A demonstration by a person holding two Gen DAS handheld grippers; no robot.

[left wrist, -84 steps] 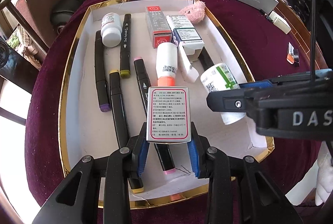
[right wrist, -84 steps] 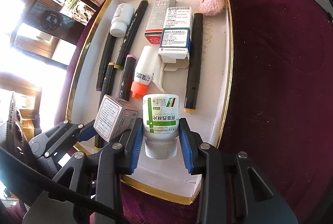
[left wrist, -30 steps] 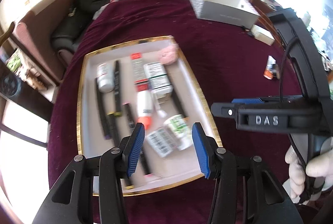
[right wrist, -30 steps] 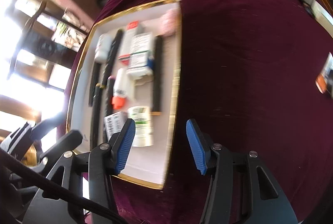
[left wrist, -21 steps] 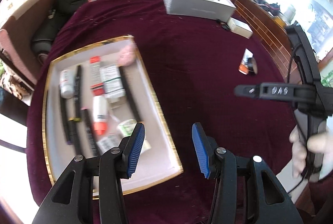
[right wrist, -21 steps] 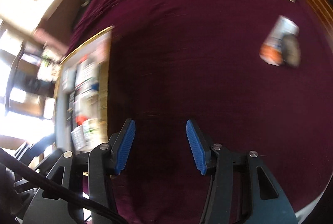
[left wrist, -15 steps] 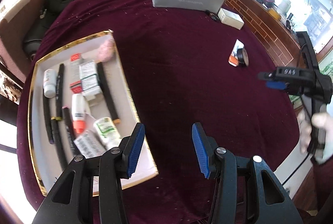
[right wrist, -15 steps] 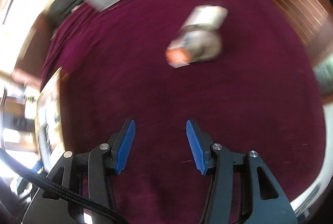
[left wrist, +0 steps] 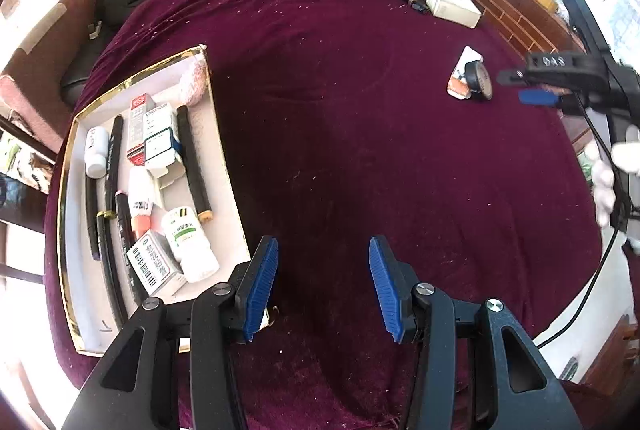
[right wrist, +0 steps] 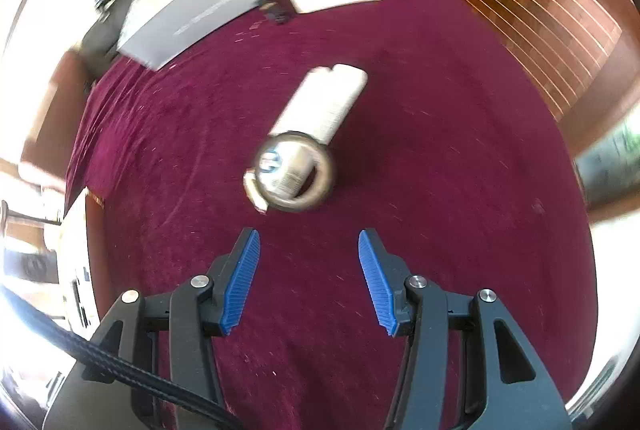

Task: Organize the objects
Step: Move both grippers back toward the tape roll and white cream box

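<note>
Right wrist view has the target dead ahead: a roll of tape (right wrist: 294, 172) lying on a small packet (right wrist: 320, 102), out on the maroon cloth (right wrist: 420, 158), and your right gripper (right wrist: 308, 280) hangs just short of it, jaws released with nothing between the blue pads. From the left wrist view the left gripper (left wrist: 322, 288) is likewise spread and empty above bare cloth (left wrist: 360, 134), just beside the tray (left wrist: 66, 166), which already holds markers, bottles and boxes; the roll (left wrist: 478, 80) sits well apart from that tray, with the right gripper (left wrist: 538, 96) near it. The picture is blurred, so I'd judge you should steady the hand first. Then centre the roll between the pads, come down so one pad goes inside the ring and one outside, or span the whole ring if the jaws allow, and mind the packet underneath; it may lift along or slide. Keep the left clear of the tray rim.
</note>
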